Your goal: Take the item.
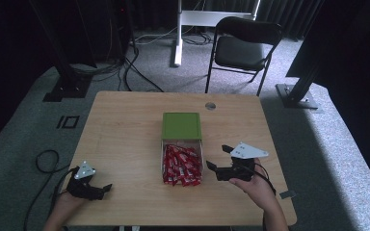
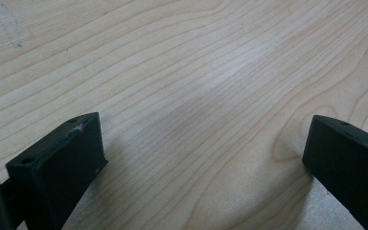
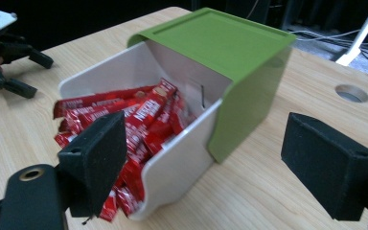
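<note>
Red sachets [image 1: 181, 166] in green-lidded bin [image 1: 181, 126], wooden table [image 1: 125, 134], grey carpet [image 1: 24, 139]

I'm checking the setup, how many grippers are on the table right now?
2. The left gripper sits open near the table's front left corner; the right gripper is open just right of the box of red packets.

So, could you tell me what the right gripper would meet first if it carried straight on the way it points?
Probably the white bin of red packets: the right gripper is open and aimed at its near side wall, though depth is hard to judge.
</note>
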A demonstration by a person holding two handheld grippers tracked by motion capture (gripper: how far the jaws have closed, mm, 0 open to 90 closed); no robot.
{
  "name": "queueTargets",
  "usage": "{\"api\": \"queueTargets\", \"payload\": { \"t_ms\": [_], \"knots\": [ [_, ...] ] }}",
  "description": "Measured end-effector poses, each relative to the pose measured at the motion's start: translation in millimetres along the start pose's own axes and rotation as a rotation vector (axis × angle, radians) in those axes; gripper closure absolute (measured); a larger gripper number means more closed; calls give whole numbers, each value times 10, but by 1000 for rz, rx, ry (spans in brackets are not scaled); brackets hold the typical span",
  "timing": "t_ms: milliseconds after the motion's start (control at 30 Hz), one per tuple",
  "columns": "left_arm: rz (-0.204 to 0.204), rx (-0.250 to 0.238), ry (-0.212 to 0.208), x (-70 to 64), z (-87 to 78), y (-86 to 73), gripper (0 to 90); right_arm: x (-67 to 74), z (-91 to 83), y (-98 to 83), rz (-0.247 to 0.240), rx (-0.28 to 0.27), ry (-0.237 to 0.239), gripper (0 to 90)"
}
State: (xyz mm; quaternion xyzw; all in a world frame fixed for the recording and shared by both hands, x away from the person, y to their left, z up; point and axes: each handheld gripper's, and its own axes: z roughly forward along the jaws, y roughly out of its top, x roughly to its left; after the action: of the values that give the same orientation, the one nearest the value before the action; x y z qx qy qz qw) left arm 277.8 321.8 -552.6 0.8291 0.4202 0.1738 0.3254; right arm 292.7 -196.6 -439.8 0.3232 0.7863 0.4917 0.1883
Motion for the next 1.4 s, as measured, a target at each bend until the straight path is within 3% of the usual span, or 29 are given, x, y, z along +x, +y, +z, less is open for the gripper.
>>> {"api": "queueTargets", "payload": {
  "t_ms": [333,833,1200,1400],
  "knots": [
    [0,0,0,0,0,0,14,199,215,158,-31,-1,59,156],
    [-2,-2,0,-1,1,0,14,426,577,278,-26,9,87,156],
    [0,0,0,0,0,0,14,575,793,304,-25,29,53,174],
    [1,0,0,1,0,0,14,632,905,319,9,52,13,206]
  ]
}}
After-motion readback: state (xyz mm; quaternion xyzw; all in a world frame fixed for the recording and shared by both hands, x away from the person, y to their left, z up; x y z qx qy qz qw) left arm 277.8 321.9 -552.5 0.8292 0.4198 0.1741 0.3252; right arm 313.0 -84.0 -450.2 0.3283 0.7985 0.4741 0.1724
